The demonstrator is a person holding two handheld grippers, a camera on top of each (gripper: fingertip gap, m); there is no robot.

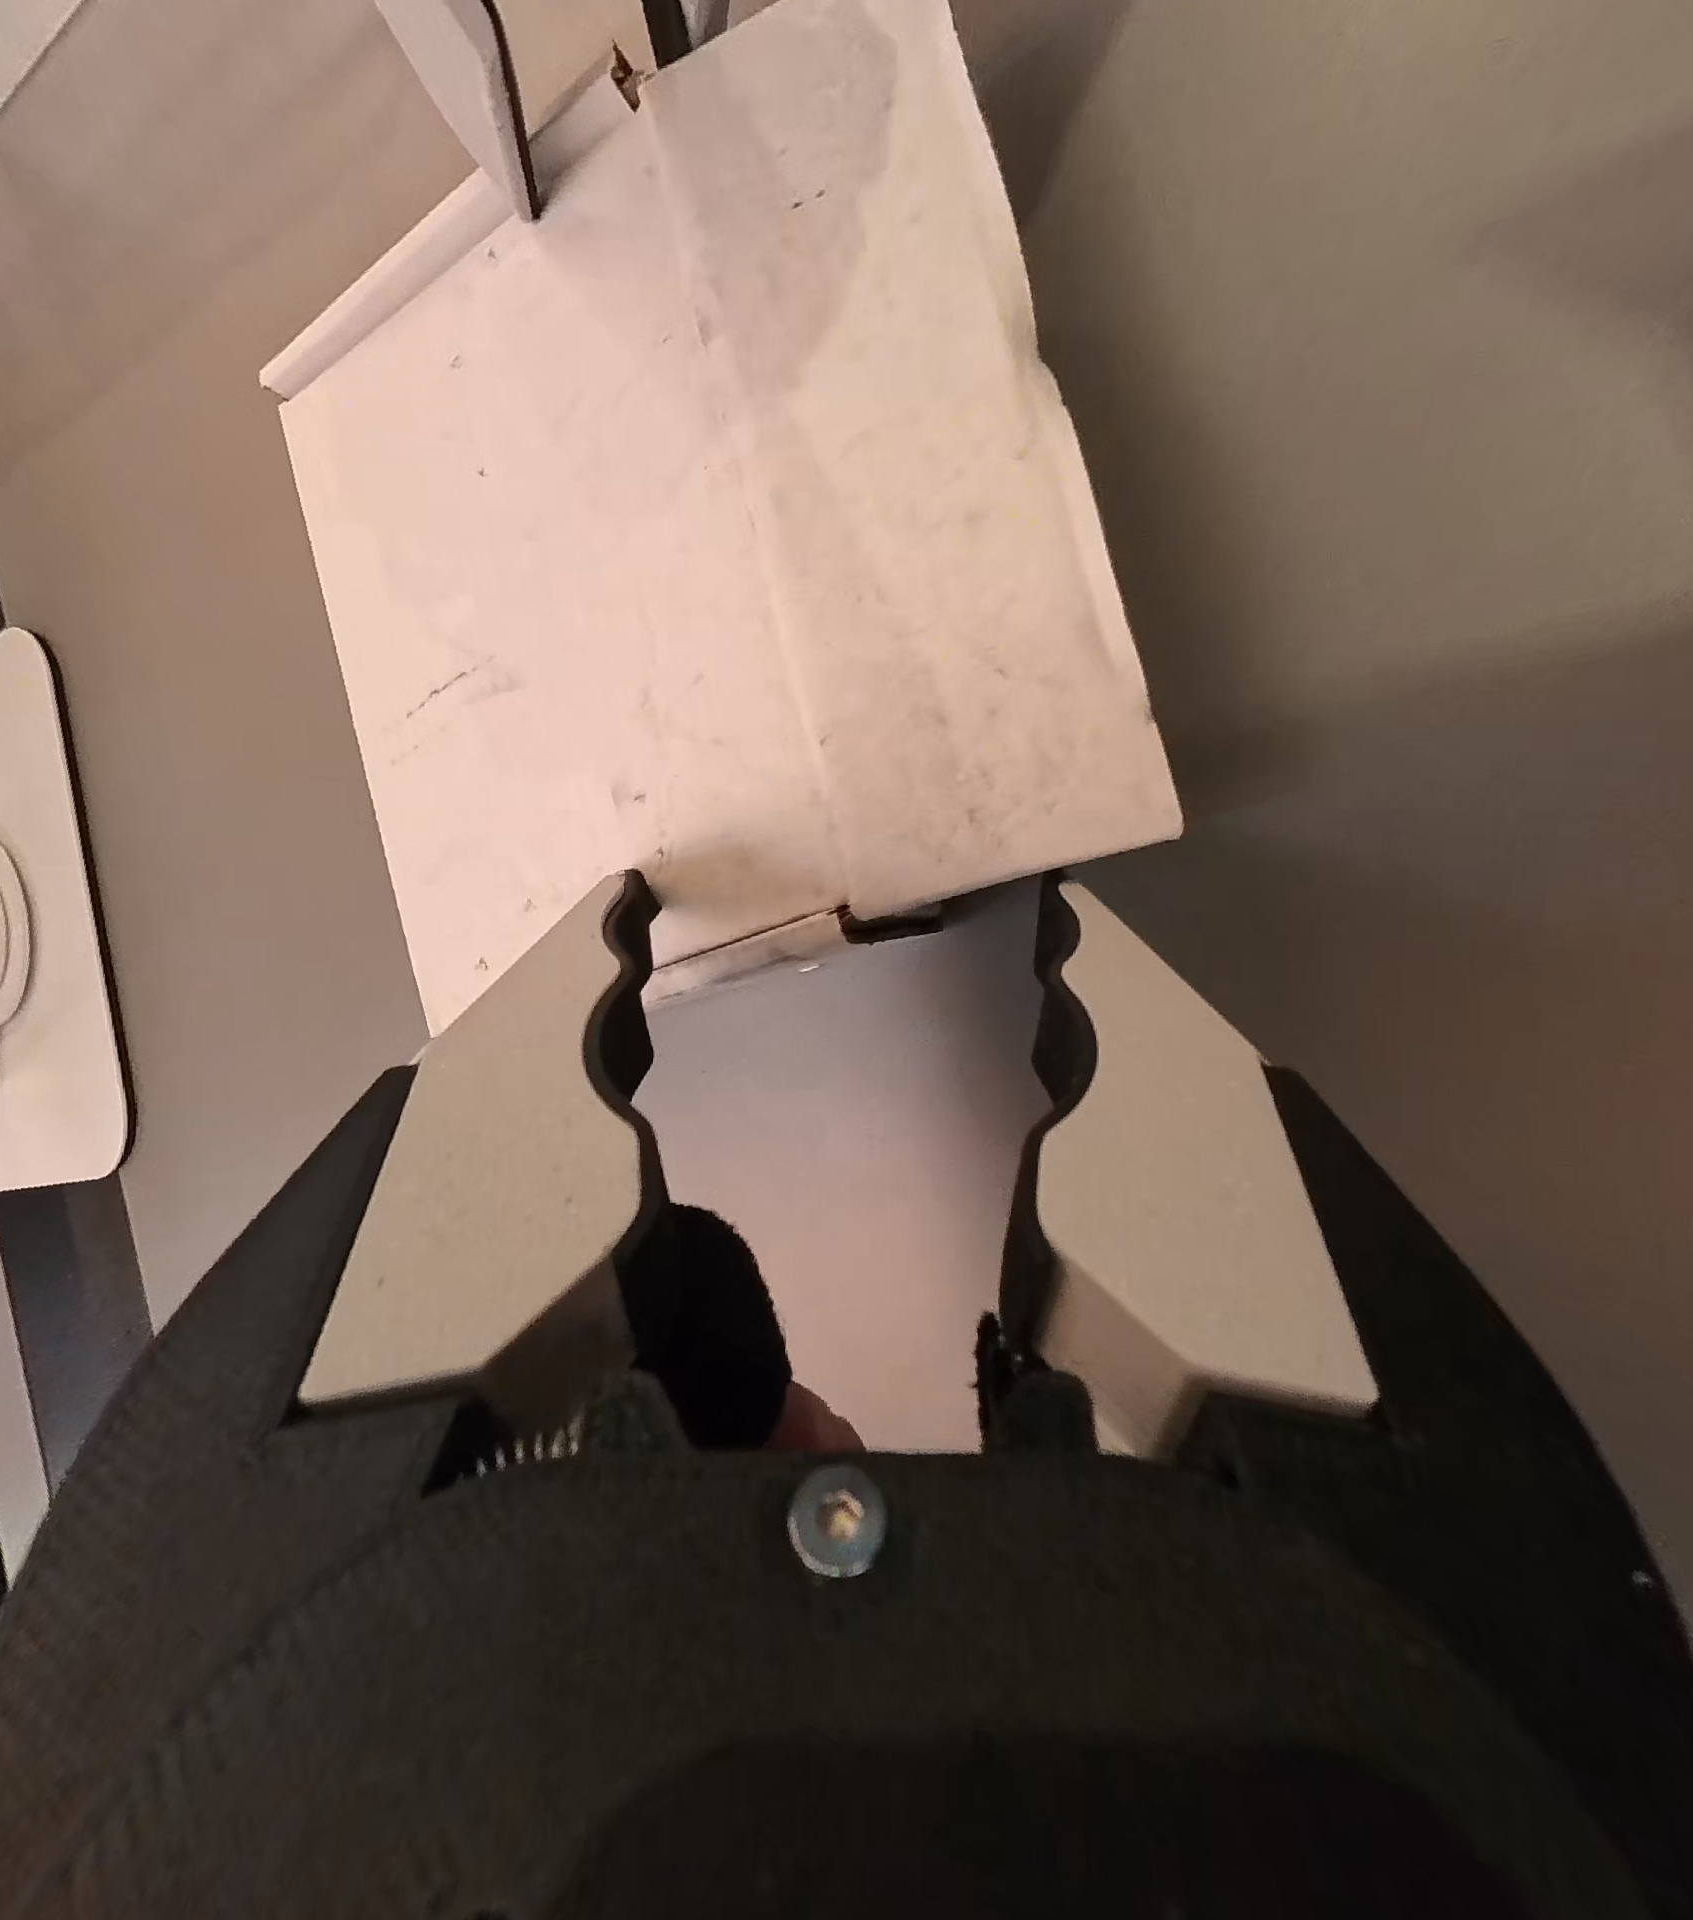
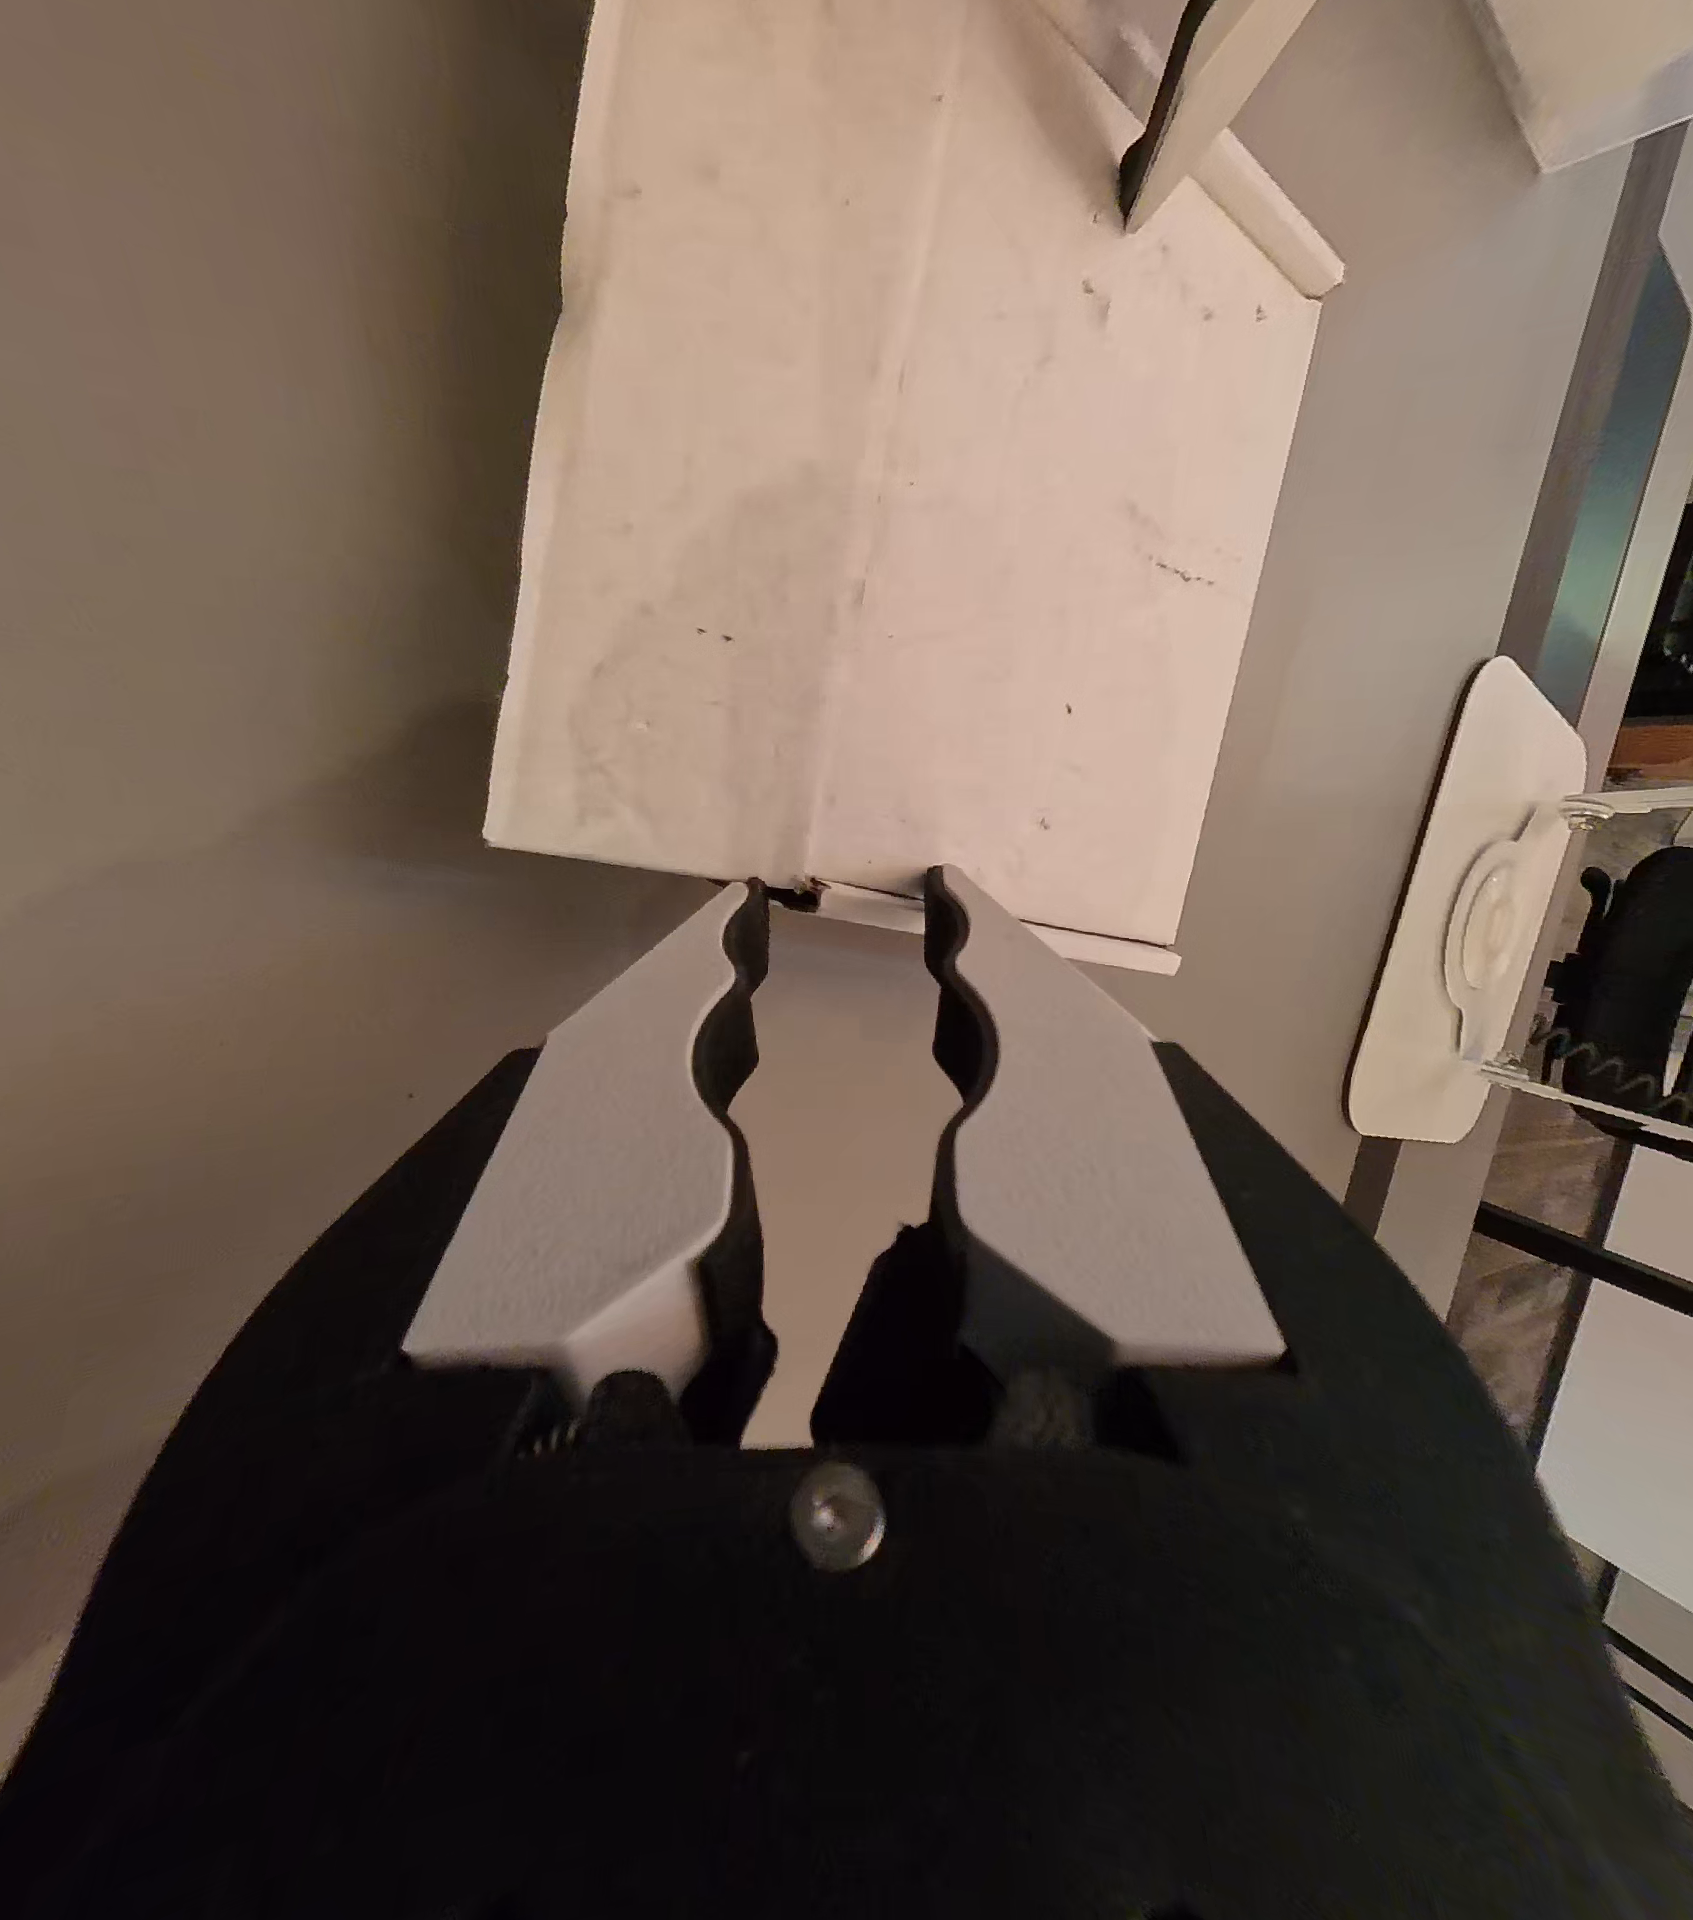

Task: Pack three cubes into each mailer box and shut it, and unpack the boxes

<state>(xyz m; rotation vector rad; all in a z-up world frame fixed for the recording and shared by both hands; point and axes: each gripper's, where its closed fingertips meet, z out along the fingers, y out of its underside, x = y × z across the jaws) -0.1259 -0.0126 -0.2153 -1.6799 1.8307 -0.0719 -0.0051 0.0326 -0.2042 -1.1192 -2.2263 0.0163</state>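
right now both views look along the grippers at one closed white mailer box (image 1: 717,561) lying on a grey table (image 1: 1444,520), scuffed and smudged on top

left wrist view: left gripper (image 1: 847,899) sits at lower centre of the frame, jaws wide apart, nothing between them. its fingertips (image 1: 629,904) reach the near end of the box, the left-hand one overlapping the box edge; contact vs just above, cannot tell. box fills upper centre, running toward the top of the frame. the other gripper's finger (image 1: 499,114) shows at the top edge, at the far end of the box

right wrist view: right gripper (image 2: 842,894) at lower centre, jaws parted by a narrower gap, nothing clamped. tips sit right at the near edge of the mailer box (image 2: 904,499), by a small dark notch in the cardboard. the left gripper's finger (image 2: 1185,94) is at top right, over the far end

also a white rounded plate (image 1: 21,914) with a round fitting at the table edge, left side of the left view, right side (image 2: 1444,914) of the right view. clear acrylic piece (image 2: 1652,73) at upper right of the right view

no cubes visible
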